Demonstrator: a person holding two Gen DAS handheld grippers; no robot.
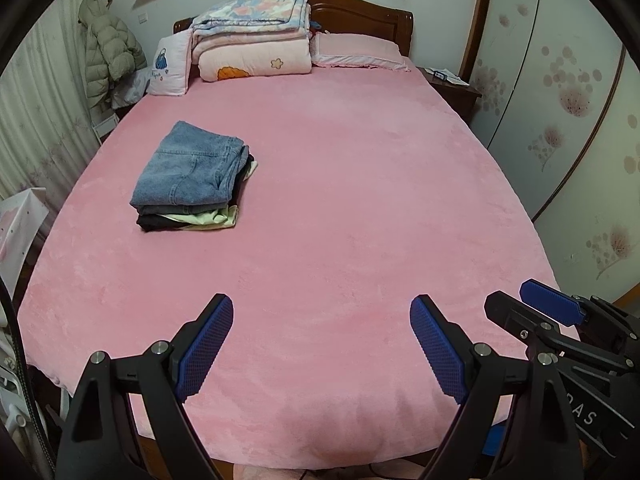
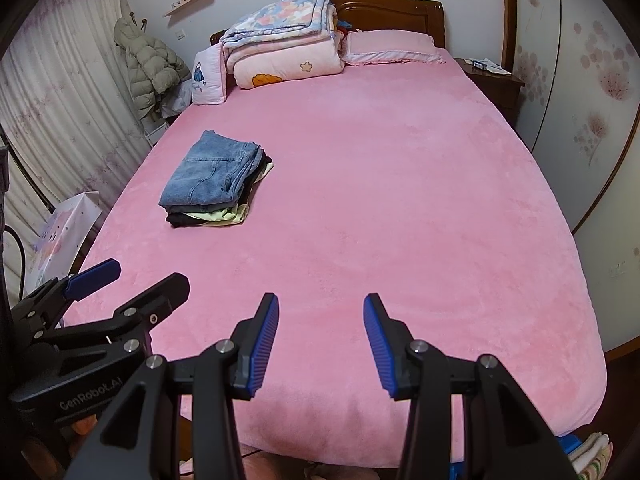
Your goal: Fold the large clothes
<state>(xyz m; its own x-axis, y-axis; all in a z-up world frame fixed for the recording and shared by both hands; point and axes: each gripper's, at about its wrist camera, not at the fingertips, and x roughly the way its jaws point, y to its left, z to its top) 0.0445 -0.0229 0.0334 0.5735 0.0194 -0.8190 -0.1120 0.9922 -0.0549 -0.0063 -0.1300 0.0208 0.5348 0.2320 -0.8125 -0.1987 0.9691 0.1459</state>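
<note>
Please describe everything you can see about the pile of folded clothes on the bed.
The pile of folded clothes lies on the left part of the pink bed cover, nearer the pillows than the foot. On top is blue denim, folded flat, with seams showing. Under it come a grey layer, a pale yellow-green piece that sticks out at the near and right edges, and a black one at the bottom. Only the cover touches it; both grippers are far away.
</note>
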